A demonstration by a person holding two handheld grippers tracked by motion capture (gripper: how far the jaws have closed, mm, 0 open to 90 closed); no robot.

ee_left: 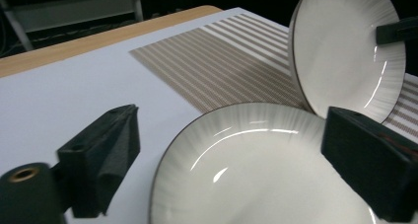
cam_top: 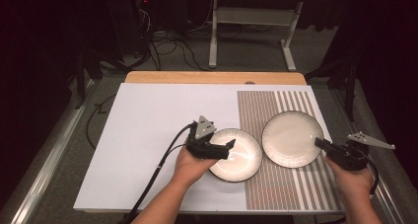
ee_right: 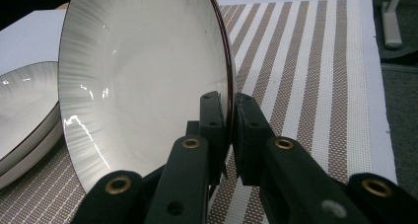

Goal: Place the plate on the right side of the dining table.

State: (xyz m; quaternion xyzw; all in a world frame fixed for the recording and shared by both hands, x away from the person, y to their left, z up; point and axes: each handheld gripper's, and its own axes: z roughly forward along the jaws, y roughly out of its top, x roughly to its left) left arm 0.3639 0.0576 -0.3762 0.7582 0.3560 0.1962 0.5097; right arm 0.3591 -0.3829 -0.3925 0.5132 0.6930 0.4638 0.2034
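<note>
High view: left claw open over near plate on tabletop.
Left gripper view: jaws wide apart, nothing pinched.
Right gripper view: right claw clamped on far plate rim, tilted; thin grip, may slip & hit the near one.

Left plate — right plate adjoining.

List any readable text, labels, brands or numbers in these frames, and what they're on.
None: no readable text in any view.
Both plates, near and far, are plain white with a dark rim.
The striped mat and white table cover carry no print.
</note>
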